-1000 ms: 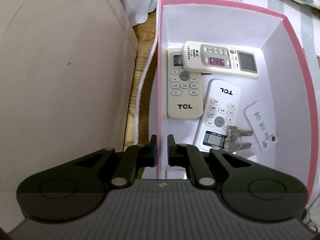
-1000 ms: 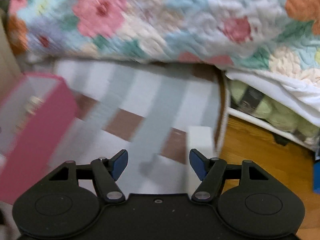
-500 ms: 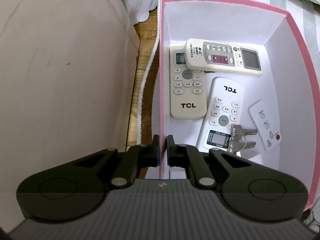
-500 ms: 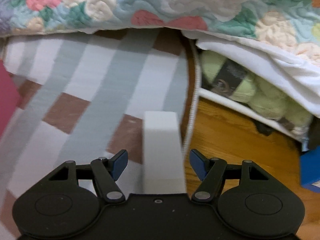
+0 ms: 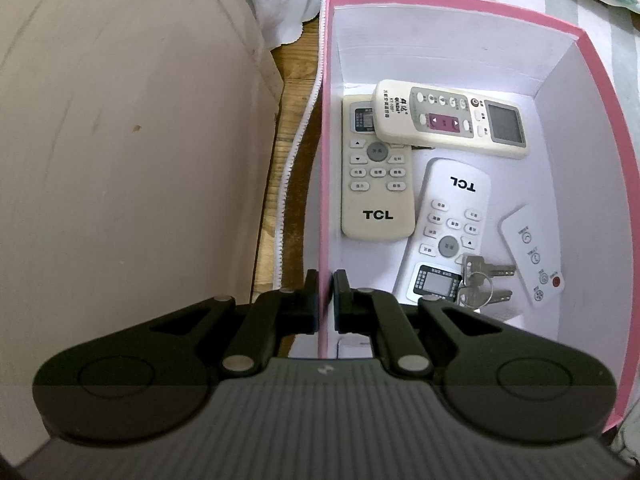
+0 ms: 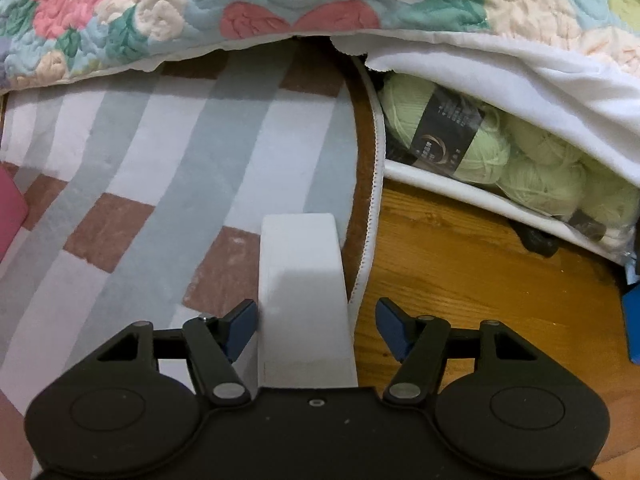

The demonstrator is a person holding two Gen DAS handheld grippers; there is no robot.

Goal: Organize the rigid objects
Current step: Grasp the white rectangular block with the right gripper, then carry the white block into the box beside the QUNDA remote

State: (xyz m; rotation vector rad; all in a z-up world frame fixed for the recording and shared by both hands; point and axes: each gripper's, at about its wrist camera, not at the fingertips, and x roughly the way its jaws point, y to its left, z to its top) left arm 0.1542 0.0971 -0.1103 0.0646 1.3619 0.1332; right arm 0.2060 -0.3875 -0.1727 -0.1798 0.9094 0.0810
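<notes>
Gripping the near left wall of the pink box (image 5: 325,152), the left gripper (image 5: 326,280) has its pads pinched on that thin wall, one pad inside, one outside; its black body hides the box's near end and bottom corner. Inside the box: a beige TCL remote (image 5: 376,184) along the left wall, a cream remote (image 5: 448,118) lying across its top end toward the far wall, a white TCL remote (image 5: 448,224) at the middle, keys (image 5: 480,280) overlapping its near end, and a small white remote (image 5: 532,256) toward the right wall. Left of the box, a pale flat panel (image 5: 120,140) stands close, leaving only a narrow strip of wooden floor (image 5: 276,200). The right gripper (image 6: 316,320) has been closing slightly, its blue pads spread either side of a white block (image 6: 300,280); the left pad (image 6: 240,328) is just beside it, the right one apart. The block's near end is hidden under the gripper. It lies at the edge of the striped rug (image 6: 160,160); only a pink corner of the box shows at that view's left edge. Yarn skeins (image 6: 500,148) and a floral quilt (image 6: 240,0) crowd the far side.
</notes>
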